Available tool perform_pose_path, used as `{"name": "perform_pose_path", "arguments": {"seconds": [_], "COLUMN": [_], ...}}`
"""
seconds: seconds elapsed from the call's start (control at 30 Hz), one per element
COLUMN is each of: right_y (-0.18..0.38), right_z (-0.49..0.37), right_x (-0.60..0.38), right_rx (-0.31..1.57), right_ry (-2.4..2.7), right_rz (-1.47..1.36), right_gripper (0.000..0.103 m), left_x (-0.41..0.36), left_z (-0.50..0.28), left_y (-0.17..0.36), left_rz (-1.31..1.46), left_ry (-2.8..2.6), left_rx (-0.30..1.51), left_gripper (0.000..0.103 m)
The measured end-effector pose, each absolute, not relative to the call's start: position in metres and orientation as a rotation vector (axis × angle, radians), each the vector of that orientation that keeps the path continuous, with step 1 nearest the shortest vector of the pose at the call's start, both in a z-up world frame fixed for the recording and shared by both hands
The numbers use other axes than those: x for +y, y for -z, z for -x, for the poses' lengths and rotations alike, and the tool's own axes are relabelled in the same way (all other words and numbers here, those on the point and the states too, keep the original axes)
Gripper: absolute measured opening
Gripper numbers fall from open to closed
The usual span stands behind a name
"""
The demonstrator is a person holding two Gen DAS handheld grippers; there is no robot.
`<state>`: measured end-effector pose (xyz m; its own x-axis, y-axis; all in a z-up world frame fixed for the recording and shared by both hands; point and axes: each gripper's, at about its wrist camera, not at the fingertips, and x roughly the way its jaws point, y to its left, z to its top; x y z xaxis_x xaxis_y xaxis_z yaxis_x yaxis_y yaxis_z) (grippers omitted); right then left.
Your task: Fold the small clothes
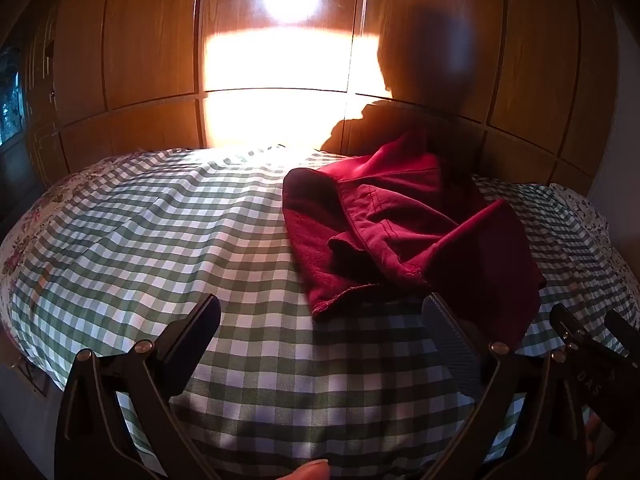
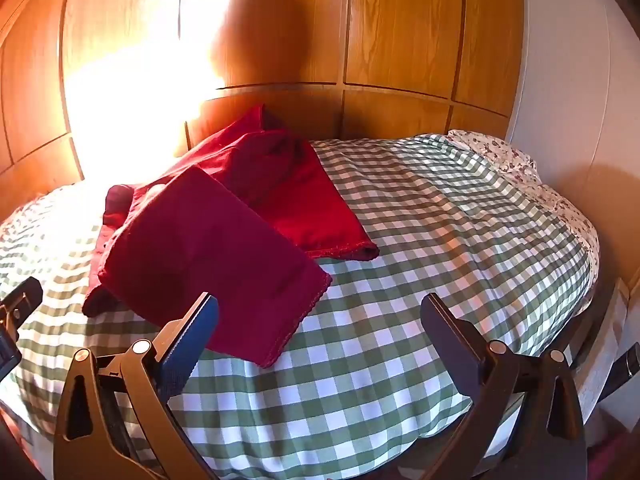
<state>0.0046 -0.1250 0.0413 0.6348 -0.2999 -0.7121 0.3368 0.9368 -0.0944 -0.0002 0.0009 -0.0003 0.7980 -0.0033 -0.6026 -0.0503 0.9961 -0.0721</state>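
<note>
A dark red garment (image 1: 400, 232) lies crumpled on the green-and-white checked bedcover (image 1: 160, 232), with one hemmed flap reaching toward me. In the left wrist view my left gripper (image 1: 322, 312) stands open just short of the garment's near hem, nothing between its fingers. The right wrist view shows the same red garment (image 2: 224, 240) at the left of the checked bedcover (image 2: 440, 240). My right gripper (image 2: 320, 308) is open too; its left finger sits close to the flap's near corner, the gap over bare cover. The other gripper's edge (image 2: 16, 312) shows at the far left.
Wooden wardrobe panels (image 1: 140, 60) rise right behind the bed, lit by a bright sun patch with a person's shadow. A floral sheet (image 2: 504, 156) edges the cover. A white wall (image 2: 568, 80) stands to the right. A fingertip (image 1: 308, 470) shows at the bottom edge.
</note>
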Motion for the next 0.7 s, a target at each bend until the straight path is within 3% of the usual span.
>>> {"name": "perform_pose_path", "arguments": {"seconds": [0.7], "right_y": [-0.0477], "right_z": [0.0004], "right_x": [-0.1269], "right_rx": [0.770], "right_ry": [0.364], "right_rz": [-0.047], "right_gripper": [0.100], "left_x": [-0.0017], "left_z": [0.0017], "left_y": [-0.0028], "left_rz": [0.080], "left_ry": [-0.009], "left_rx": [0.639], "left_gripper": [0.101]}}
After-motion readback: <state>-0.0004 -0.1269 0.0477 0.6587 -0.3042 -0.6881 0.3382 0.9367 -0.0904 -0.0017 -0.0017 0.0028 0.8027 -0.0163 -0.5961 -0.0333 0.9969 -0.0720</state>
